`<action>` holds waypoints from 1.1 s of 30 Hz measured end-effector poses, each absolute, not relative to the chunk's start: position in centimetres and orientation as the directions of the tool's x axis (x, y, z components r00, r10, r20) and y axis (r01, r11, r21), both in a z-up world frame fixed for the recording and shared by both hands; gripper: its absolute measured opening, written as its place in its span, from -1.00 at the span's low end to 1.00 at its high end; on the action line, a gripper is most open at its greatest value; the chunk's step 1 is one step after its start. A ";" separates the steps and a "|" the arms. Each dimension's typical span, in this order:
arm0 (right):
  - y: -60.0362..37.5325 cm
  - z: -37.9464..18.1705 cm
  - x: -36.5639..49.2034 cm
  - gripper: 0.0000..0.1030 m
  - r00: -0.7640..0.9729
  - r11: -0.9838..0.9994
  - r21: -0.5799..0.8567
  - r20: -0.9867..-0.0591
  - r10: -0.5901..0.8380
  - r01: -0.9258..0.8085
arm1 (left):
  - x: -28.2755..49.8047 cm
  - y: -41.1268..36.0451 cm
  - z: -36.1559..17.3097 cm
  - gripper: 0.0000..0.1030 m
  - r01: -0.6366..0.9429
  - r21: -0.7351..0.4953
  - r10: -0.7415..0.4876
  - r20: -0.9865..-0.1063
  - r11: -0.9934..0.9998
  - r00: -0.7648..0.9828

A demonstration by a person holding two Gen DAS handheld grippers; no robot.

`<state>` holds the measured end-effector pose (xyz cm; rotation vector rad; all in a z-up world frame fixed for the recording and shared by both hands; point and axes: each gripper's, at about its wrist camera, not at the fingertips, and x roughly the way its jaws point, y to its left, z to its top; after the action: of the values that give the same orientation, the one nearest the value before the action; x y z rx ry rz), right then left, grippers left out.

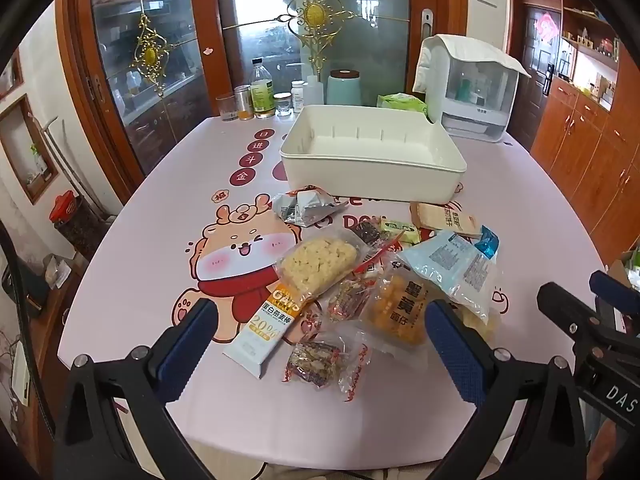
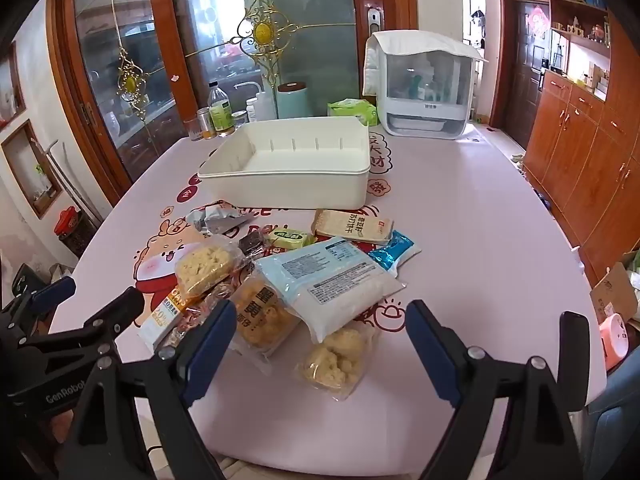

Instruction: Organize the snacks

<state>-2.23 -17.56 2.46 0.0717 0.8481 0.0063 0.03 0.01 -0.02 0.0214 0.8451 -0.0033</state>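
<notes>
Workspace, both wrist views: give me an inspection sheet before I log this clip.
Surface: table under a pink cartoon-print cover.
Job's things: white bin empty, upright; snack packets heaped in front of it, none inside.
Clutter: bottles and jars at the far edge, green pack, covered white appliance.
Grippers: left gripper and right gripper both open, above the pile, holding nothing.
Cables: nothing seen on the table.
Surroundings: glass doors behind, wooden cabinets at the right.
</notes>
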 end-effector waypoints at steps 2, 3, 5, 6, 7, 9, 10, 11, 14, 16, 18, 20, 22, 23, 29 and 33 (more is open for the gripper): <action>-17.5 2.5 -2.3 0.69 0.664 0.998 0.055 -0.748 0.019 0.032 | 0.1 0.1 0.0 0.99 0.012 0.016 0.004 -0.750 1.000 0.662; -17.5 2.5 -2.4 0.69 0.665 0.998 0.049 -0.747 0.012 0.037 | 0.1 0.3 0.0 0.99 0.013 0.012 0.001 -0.751 1.000 0.661; -17.6 2.4 -2.4 0.69 0.664 0.998 0.054 -0.748 0.014 0.039 | -0.1 -0.2 -0.2 0.99 0.019 0.009 -0.006 -0.751 1.000 0.660; -17.5 2.4 -2.4 0.69 0.661 0.998 0.049 -0.750 0.012 0.038 | -0.1 -0.2 -0.3 0.99 0.022 0.009 -0.008 -0.752 1.000 0.659; -17.7 2.5 -2.2 0.69 0.655 0.998 0.058 -0.755 0.018 0.039 | -0.1 -0.6 -0.6 0.99 0.030 0.019 -0.005 -0.753 0.999 0.658; -17.4 2.5 -2.2 0.69 0.656 0.998 0.044 -0.754 0.009 0.038 | 0.0 -0.8 -0.6 0.99 0.044 0.024 -0.011 -0.756 0.999 0.654; -17.6 2.4 -2.2 0.69 0.659 0.998 0.044 -0.752 0.010 0.035 | 0.1 -0.8 -0.7 0.99 0.050 0.023 -0.015 -0.757 0.999 0.653; -17.6 2.4 -2.1 0.69 0.661 0.999 0.044 -0.750 0.013 0.030 | 0.2 -0.8 -0.8 0.99 0.049 0.020 -0.017 -0.758 0.999 0.652; -17.3 2.4 -2.3 0.69 0.666 0.999 0.040 -0.746 0.013 0.025 | 0.2 -0.7 -0.6 0.99 0.057 0.012 -0.028 -0.761 0.998 0.648; -17.3 2.4 -2.3 0.69 0.666 0.999 0.044 -0.746 0.017 0.024 | 0.2 -0.7 -0.6 0.99 0.058 0.011 -0.029 -0.762 0.998 0.647; -17.3 2.4 -2.2 0.69 0.667 0.999 0.048 -0.745 0.021 0.022 | 0.3 -0.7 -0.5 0.99 0.060 0.010 -0.031 -0.760 0.998 0.649; -17.4 2.5 -2.3 0.69 0.669 0.998 0.052 -0.743 0.024 0.021 | 0.3 -0.8 -0.5 0.99 0.063 0.007 -0.036 -0.759 0.998 0.650; -17.4 2.5 -2.3 0.69 0.670 0.998 0.054 -0.742 0.027 0.020 | 0.4 -0.9 -0.5 0.99 0.067 0.007 -0.038 -0.760 0.998 0.649; -17.4 2.5 -2.2 0.69 0.670 0.998 0.053 -0.742 0.026 0.019 | 0.4 -1.0 -0.5 0.99 0.068 0.006 -0.040 -0.761 0.998 0.648; -17.3 2.4 -2.2 0.69 0.672 0.999 0.052 -0.740 0.027 0.017 | 0.6 -1.1 -0.2 0.99 0.078 0.009 -0.043 -0.761 0.997 0.648; -17.3 2.6 -2.2 0.69 0.681 0.999 0.044 -0.732 0.024 0.012 | 0.9 -1.1 0.2 0.99 0.082 0.016 -0.041 -0.757 0.997 0.652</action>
<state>-2.19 -17.29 2.63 0.0464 0.8216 0.0067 0.88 -1.10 0.18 0.0501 0.8573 -0.0698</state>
